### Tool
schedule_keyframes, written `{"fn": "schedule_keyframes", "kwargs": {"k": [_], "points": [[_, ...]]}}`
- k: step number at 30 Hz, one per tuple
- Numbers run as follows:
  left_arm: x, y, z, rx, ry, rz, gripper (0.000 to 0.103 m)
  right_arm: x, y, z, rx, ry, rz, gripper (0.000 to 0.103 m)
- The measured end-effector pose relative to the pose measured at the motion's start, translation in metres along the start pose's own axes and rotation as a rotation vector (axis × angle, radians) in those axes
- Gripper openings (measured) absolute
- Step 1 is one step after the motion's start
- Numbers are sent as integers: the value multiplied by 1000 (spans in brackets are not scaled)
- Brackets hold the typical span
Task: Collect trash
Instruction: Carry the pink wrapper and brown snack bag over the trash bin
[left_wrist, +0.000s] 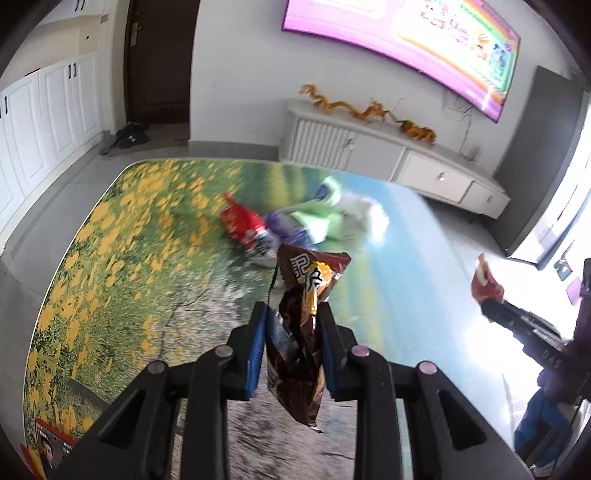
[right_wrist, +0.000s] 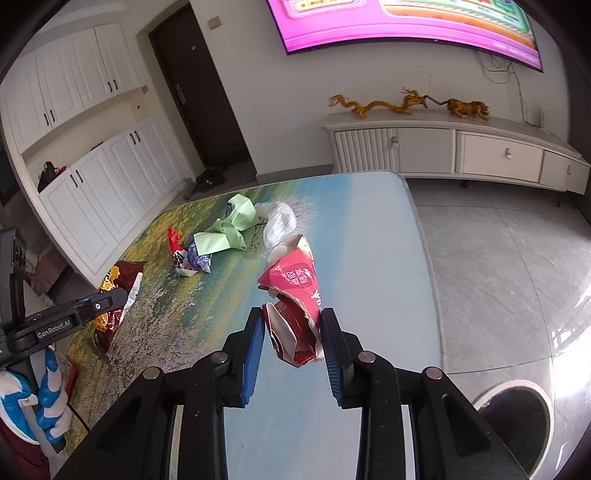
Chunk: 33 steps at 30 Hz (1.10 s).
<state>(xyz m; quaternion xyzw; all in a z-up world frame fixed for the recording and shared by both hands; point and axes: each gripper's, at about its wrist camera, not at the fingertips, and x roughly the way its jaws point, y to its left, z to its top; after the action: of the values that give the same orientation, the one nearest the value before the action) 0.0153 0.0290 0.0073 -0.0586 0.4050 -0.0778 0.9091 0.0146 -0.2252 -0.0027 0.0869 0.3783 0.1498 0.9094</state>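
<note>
My left gripper (left_wrist: 291, 314) is shut on a brown snack bag (left_wrist: 303, 332) and holds it above the table (left_wrist: 129, 258). The bag also shows in the right wrist view (right_wrist: 118, 291), with the left gripper (right_wrist: 110, 301) on it. My right gripper (right_wrist: 293, 321) is shut on a crumpled red paper carton (right_wrist: 293, 295), held above the table's blue side (right_wrist: 369, 240); it shows in the left wrist view (left_wrist: 485, 284) at the right. A pile of trash lies on the table: a red and white wrapper (left_wrist: 247, 229), a purple wrapper (left_wrist: 284, 225), a green bag (left_wrist: 317, 218) and clear plastic (left_wrist: 369, 218).
A round dark bin opening (right_wrist: 517, 417) sits on the floor at the lower right of the right wrist view. A white TV cabinet (right_wrist: 461, 147) stands behind the table under a wall screen (right_wrist: 406, 22). White cupboards (right_wrist: 92, 177) line the left wall. Something red (left_wrist: 48, 443) lies at the table's near left corner.
</note>
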Motion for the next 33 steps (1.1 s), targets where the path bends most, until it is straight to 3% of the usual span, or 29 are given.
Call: {"fn": "schedule_keyframes", "kwargs": {"k": [6, 13, 22, 33], "points": [[-25, -49, 6, 96, -44, -72, 25, -43, -27, -9, 78, -64, -43, 29], [-34, -131, 11, 245, -50, -198, 25, -94, -80, -30, 169, -112, -178, 29], [-5, -254, -8, 447, 50, -304, 26, -128, -168, -81, 358, -63, -352, 29], [64, -374, -61, 607, 230, -361, 28, -124, -239, -127, 523, 25, -417, 32]]}}
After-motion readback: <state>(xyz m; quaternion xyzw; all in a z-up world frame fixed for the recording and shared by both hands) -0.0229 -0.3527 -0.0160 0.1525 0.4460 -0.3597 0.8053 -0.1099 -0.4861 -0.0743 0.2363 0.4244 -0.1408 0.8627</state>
